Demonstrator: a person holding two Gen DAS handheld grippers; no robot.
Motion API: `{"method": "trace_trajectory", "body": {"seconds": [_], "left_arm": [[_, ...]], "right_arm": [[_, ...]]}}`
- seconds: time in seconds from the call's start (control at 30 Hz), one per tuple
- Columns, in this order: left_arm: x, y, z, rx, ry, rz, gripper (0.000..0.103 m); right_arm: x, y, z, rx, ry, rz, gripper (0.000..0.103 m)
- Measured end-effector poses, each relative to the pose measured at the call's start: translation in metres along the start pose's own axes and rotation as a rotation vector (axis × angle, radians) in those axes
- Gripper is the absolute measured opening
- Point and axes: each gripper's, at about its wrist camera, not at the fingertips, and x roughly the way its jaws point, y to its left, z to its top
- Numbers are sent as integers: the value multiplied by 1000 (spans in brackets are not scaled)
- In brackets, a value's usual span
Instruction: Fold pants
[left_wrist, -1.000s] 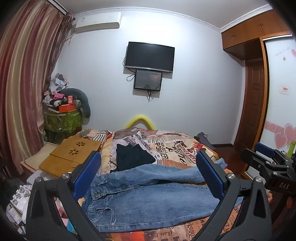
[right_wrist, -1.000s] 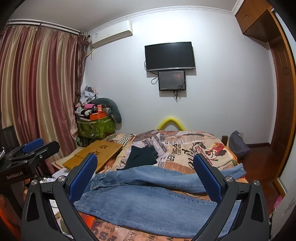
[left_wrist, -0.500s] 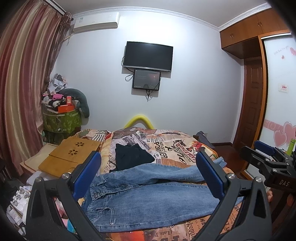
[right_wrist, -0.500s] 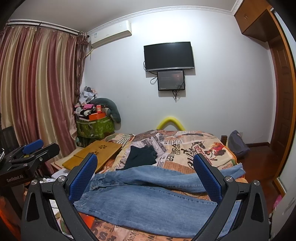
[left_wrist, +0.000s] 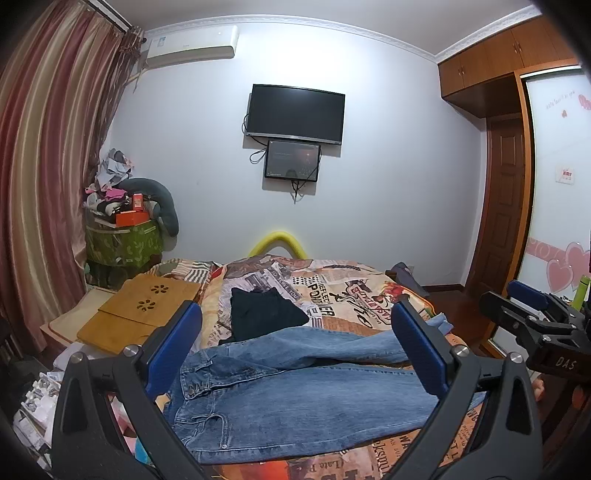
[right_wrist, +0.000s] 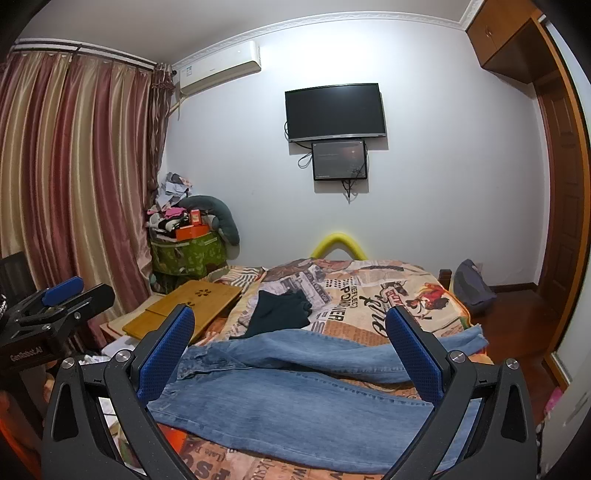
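In the left wrist view, striped curtains (left_wrist: 44, 177) fill the left edge of the frame, with an air conditioner (left_wrist: 190, 42) high on the wall beside them and a green bin (left_wrist: 123, 245) heaped with clutter lower down. A wooden lap desk (left_wrist: 140, 314) lies at the left centre, just beside the bed. The left gripper (left_wrist: 295, 354) takes up the bottom of the frame, its blue-padded jaws spread wide with nothing between them, held above the near edge of the bed. The jeans (left_wrist: 295, 391) lie flat across the patterned bedspread (left_wrist: 347, 291) in the lower middle, waistband toward the left, the two legs running to the right, the far leg angled slightly away from the near one. A dark garment (left_wrist: 264, 314) sits on the bedspread just behind the jeans; whether its edge touches the denim is hard to tell. A television (left_wrist: 295, 112) hangs centre top with a smaller screen (left_wrist: 291, 160) under it. At the right edge, the right gripper (left_wrist: 532, 314) shows from the side. In the right wrist view, the left gripper (right_wrist: 55, 299) appears at the left edge, the right gripper (right_wrist: 290, 354) spans the bottom with jaws wide apart and empty, and the jeans (right_wrist: 314, 398) stretch across the lower centre.
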Motion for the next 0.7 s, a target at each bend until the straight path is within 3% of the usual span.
{"method": "trace_trajectory", "body": {"seconds": [0.7], "left_arm": [[-1, -5, 3, 7, -6, -7, 103]], "right_arm": [[0, -2, -1, 11, 1, -8, 103]]}}
